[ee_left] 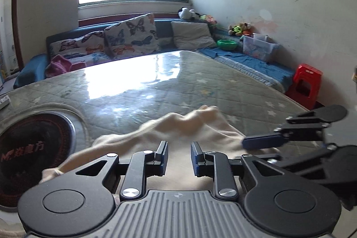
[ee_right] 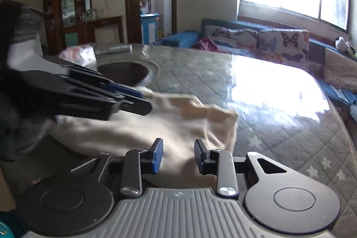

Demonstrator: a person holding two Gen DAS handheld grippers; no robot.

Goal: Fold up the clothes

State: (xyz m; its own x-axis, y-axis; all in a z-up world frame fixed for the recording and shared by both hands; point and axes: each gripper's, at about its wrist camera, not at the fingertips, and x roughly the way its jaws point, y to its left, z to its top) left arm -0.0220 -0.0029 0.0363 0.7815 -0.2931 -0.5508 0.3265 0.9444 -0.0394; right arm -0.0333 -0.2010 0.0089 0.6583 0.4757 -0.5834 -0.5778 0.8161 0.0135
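Both grippers — left gripper [ee_left: 178,156], right gripper [ee_right: 178,154] — hung parted and empty just above the cream garment [ee_left: 178,126] on the bench [ee_left: 156,86].

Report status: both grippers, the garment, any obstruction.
Left gripper open, right gripper open, both empty over cloth. Cream garment rumpled on quilted table cover, not folded. Round inset burner beside it; nothing on the garment.

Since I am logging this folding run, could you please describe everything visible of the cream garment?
The cream garment is soft, plain, knit-looking fabric, lying rumpled on the quilted star-print table cover. One ridge is bunched upward, and a squared edge points toward the window. Both grippers are open above it: the left gripper and right gripper. Whether either touches it is unclear.
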